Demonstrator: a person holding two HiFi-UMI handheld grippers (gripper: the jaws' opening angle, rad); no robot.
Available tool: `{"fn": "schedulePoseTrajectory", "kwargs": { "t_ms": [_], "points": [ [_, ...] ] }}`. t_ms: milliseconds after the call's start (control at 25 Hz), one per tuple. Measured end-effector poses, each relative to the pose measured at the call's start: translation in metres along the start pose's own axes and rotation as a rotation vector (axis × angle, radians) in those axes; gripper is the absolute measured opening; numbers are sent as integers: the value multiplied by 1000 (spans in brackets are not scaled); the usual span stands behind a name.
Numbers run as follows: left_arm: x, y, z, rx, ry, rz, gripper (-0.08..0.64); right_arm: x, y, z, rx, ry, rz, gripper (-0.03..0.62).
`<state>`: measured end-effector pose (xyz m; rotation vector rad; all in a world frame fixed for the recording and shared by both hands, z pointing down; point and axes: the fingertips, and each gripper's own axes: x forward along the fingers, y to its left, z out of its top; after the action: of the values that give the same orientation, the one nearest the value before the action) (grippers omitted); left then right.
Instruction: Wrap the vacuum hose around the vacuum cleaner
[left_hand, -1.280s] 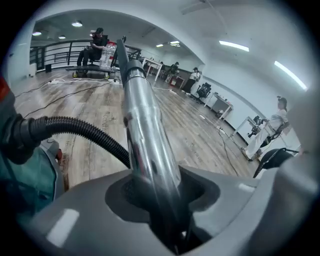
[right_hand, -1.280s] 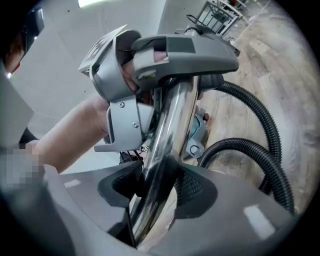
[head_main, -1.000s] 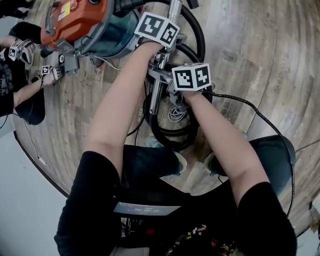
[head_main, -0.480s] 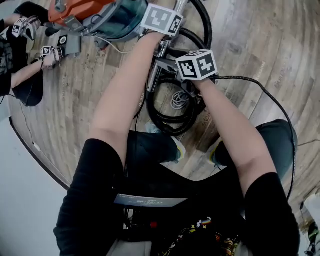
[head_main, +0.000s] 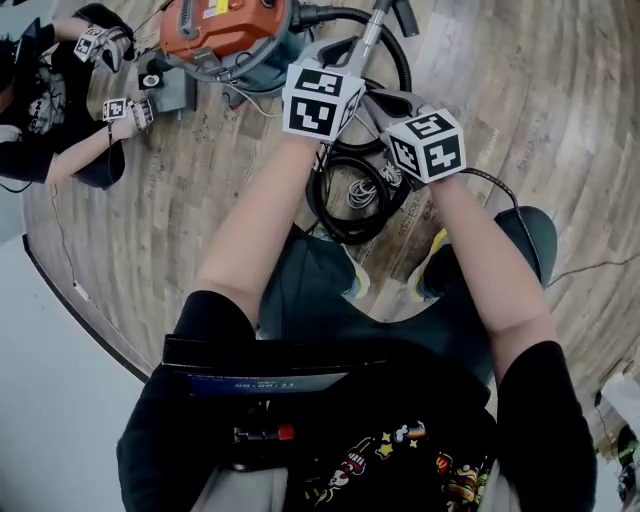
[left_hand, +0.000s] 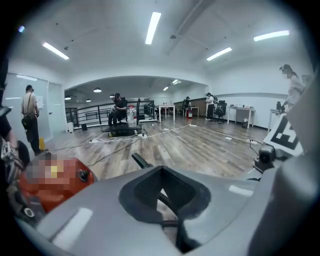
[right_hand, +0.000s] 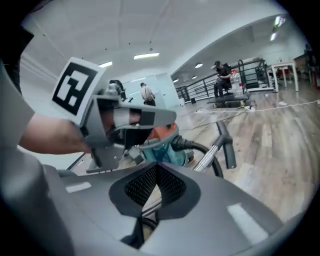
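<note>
My L claw (left_hand: 160, 174) is squeezed shut, pads nearly touching w/ just a thin slit, & I see nothing pinched in it. My R claw (right_hand: 157, 169) has just snapped shut too, w/ no thing btw the pads. I hold both side by side above the floor. Right under them, by my shoes (head_main: 352, 282), the black hose (head_main: 405, 60) lies in loose rings on the wood floor (head_main: 180, 200), not round the vac yet. A small bunch of grey cord (head_main: 362, 193) sits inside the rings. Past my claws the metal tube (head_main: 372, 35) pokes up & away. Just behind it sits the orange vac (head_main: 225, 25), w/ the hose plugged into its side. Left of the vac a person (head_main: 40, 90) is down on the floor. Far off across the big room, more ppl (left_hand: 119, 107) are by a railing.
</note>
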<state>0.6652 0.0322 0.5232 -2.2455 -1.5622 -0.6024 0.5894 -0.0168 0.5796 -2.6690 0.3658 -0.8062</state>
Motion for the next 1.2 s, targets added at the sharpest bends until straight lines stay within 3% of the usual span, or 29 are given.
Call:
{"fn": "schedulePoseTrajectory", "kwargs": {
  "t_ms": [160,400,560,760,960,1200],
  "points": [
    [-107,-26,131,13,-119,42,8,-106,44,120,-47,-87,-124,25],
    [-292,-48,340,-69,-308,138,7,-274,143,329,-156,-238,-250,25],
    [-378,-69,427,-107,-394,141,7,-350,203,414,-200,-328,-264,25],
    [-423,-81,461,-61,-471,189,7,-385,232,454,-228,-438,-301,25],
    [-429,-74,454,-80,-436,267,7,-398,236,458,-239,-462,-333,23],
    [-415,-73,445,-75,-368,354,8,-408,212,449,-264,-451,-401,23]
  ]
}}
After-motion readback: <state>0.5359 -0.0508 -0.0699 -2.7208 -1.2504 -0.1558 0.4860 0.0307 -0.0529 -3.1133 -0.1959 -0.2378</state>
